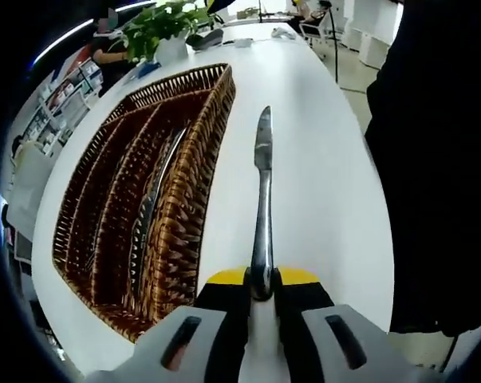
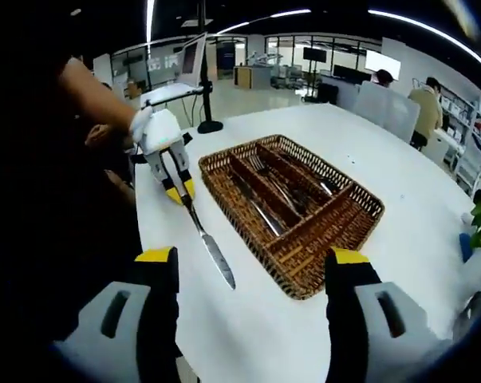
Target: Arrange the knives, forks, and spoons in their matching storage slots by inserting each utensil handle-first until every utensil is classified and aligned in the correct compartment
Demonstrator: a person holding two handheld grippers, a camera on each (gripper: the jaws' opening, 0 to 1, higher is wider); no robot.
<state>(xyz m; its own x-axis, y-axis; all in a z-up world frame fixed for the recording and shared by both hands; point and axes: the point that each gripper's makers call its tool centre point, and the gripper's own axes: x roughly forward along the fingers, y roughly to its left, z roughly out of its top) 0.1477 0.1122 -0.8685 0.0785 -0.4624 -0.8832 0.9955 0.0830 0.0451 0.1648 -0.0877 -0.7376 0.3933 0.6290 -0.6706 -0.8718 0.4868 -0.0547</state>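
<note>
Left gripper view: we are seeing the left claw clamping a knife by its handle, blade pointing away over the white surface.
Left claw in the right gripper view: we are seeing the left claw holding the knife beside the basket, blade slanting down close over the surface; whether the tip is touching it, we cannot tell.
Right claw: our right claw is standing wide open and gripping nothing.
Basket: a wicker basket with long compartments is sitting on the surface just left of the knife; in the right gripper view the basket is lying right of the blade.
Utensils: metal cutlery is lying in the compartments; we cannot tell which kinds.
Background: a potted plant is standing beyond the basket.
</note>
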